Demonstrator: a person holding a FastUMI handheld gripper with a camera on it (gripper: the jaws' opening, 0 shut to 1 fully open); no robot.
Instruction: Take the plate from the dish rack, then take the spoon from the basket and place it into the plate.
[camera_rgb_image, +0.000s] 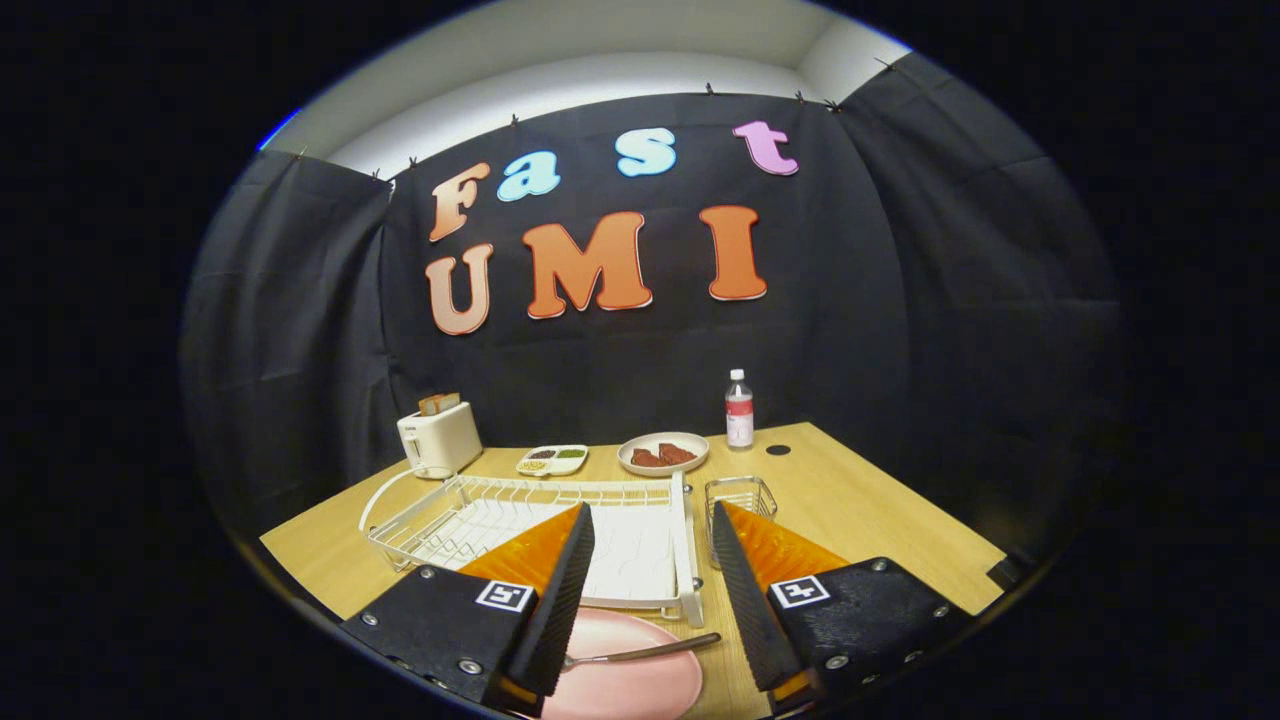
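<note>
From the gripper view, the gripper (650, 540) hangs above a wooden table (880, 520), its two fingers spread well apart with nothing held between them. Low between the fingers, on the near part of the table, lies a pink plate (630, 690); a spoon (640, 654) rests across it, the handle pointing out past the plate's rim toward the right finger, the bowl end hidden behind the left finger. Just beyond the plate stands a white wire dish rack (520, 505), partly covered by the left finger, with no dish standing in its slots. Just beside the rack, close to the tip of the right finger, sits a small wire basket (740, 494). Farther back on the table, a white toaster (440, 438) with slices of bread poking from the top stands behind the rack's far corner. Near it is a small divided tray (552, 460) with dark and green fillings, then a shallow round dish (663, 453) holding reddish-brown pieces. A clear bottle (739, 408) with a white cap stands upright beside that dish, against the black cloth wall.
</note>
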